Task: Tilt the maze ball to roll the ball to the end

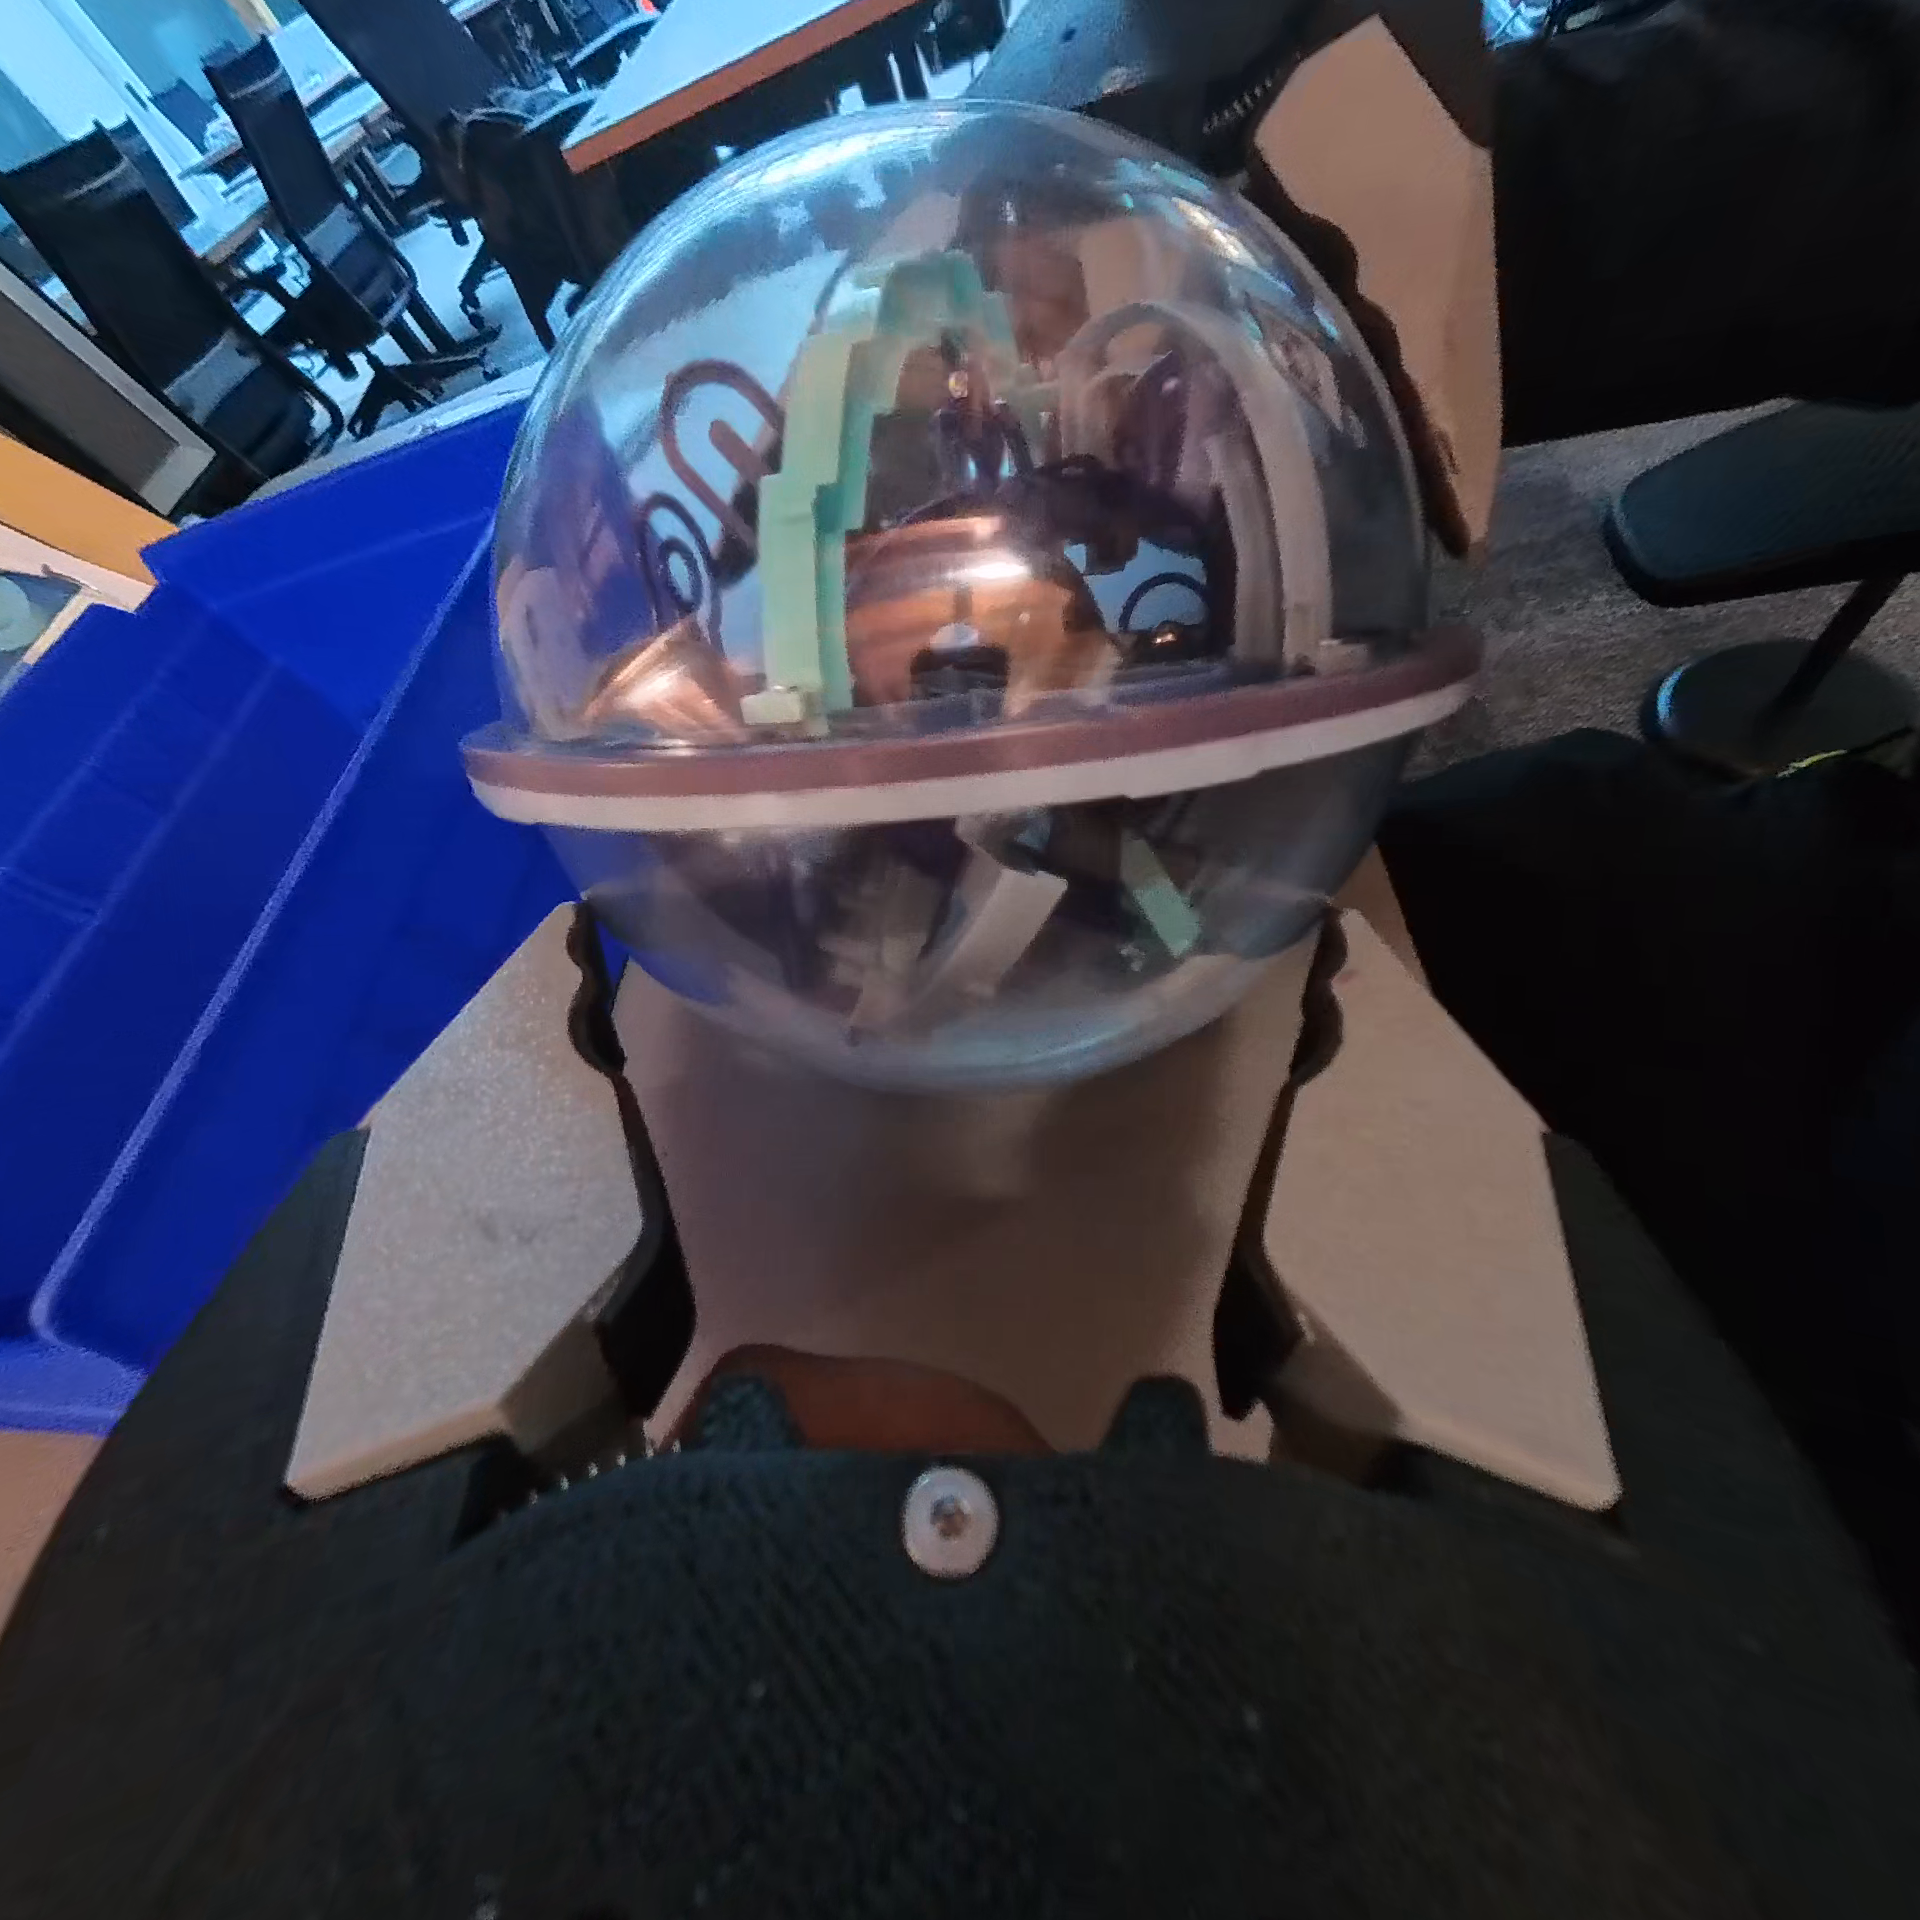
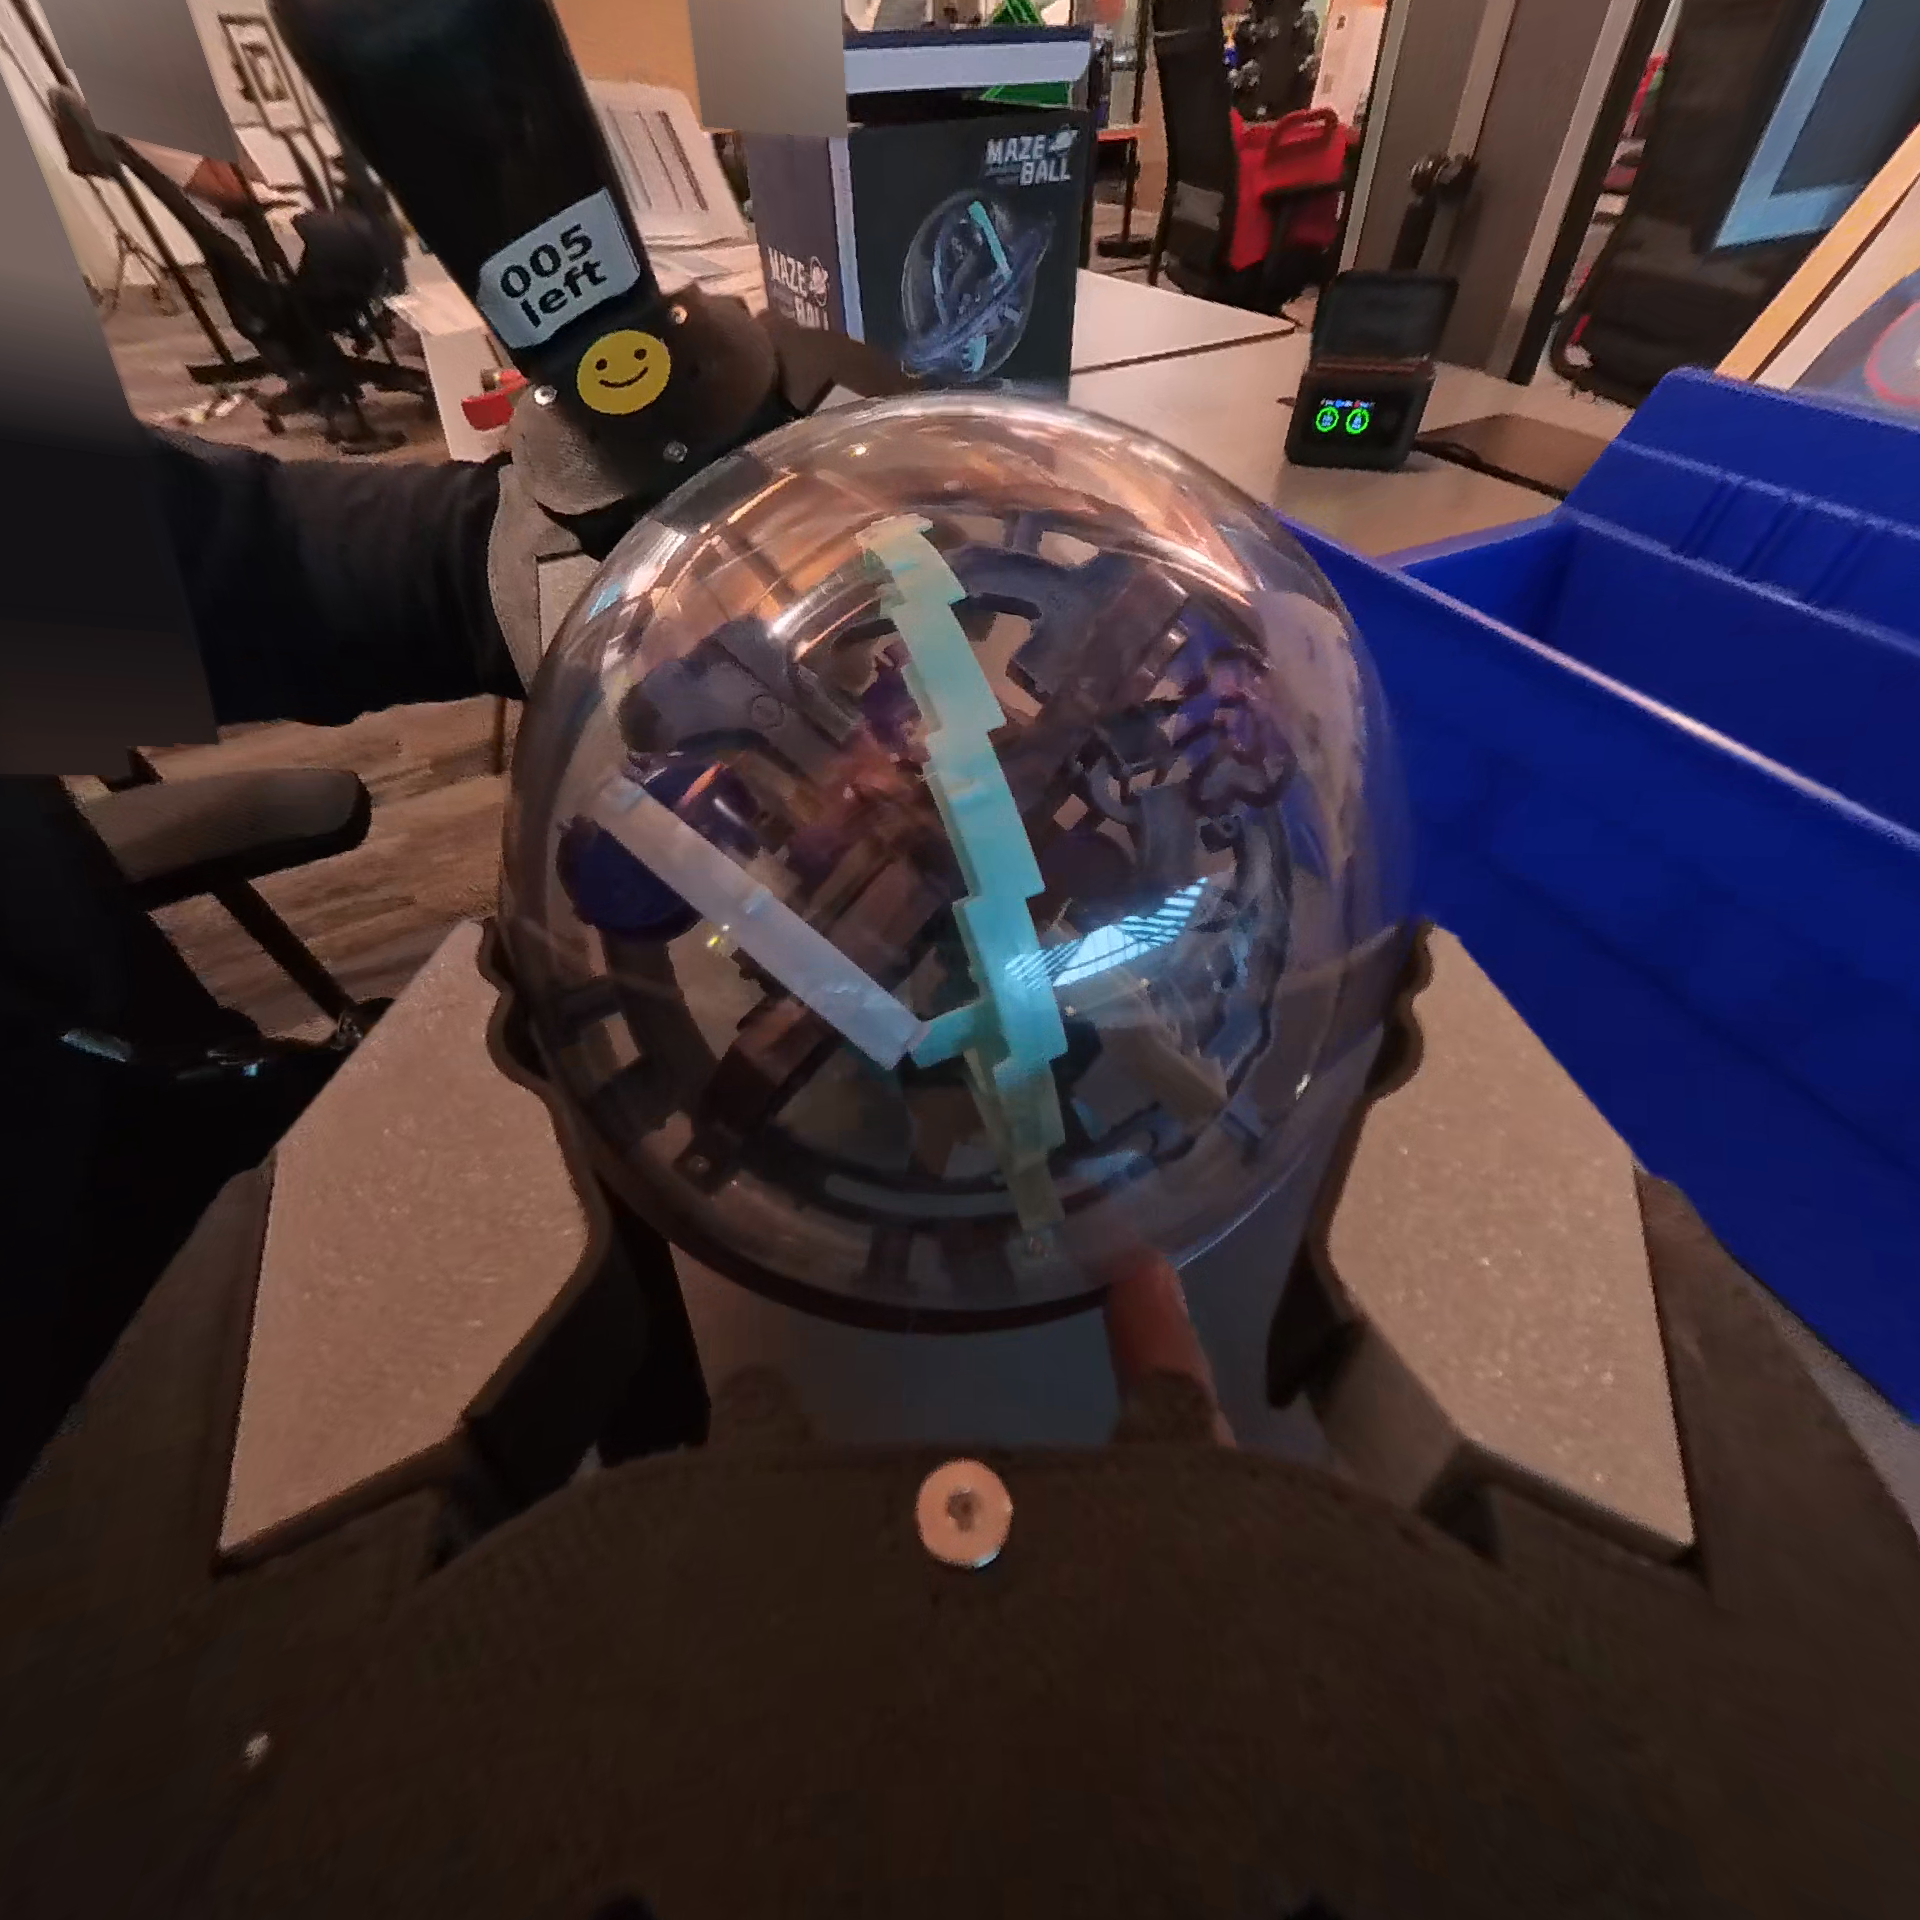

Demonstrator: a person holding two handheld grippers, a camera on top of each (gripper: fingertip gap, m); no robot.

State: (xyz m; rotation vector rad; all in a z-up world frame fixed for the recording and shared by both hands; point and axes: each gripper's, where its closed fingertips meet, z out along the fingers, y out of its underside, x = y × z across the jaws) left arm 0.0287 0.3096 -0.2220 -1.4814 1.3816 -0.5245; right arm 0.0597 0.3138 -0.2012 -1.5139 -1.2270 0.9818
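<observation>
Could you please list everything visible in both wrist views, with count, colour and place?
maze ball: one, clear sphere with a mint-green track and dark rim band, held up between both grippers.
storage bin: one, blue, beside the ball.
maze ball box: one, dark, standing on the table behind.
small device: one, black with green lights, on the table right of the box.
office chairs: several, black, in the background.
chair armrest: one, black, lower left.
left gripper: one, black with grey pads, clamped on the ball's lower half.
right gripper: one, black with grey pads, clamped on the ball's sides.
</observation>
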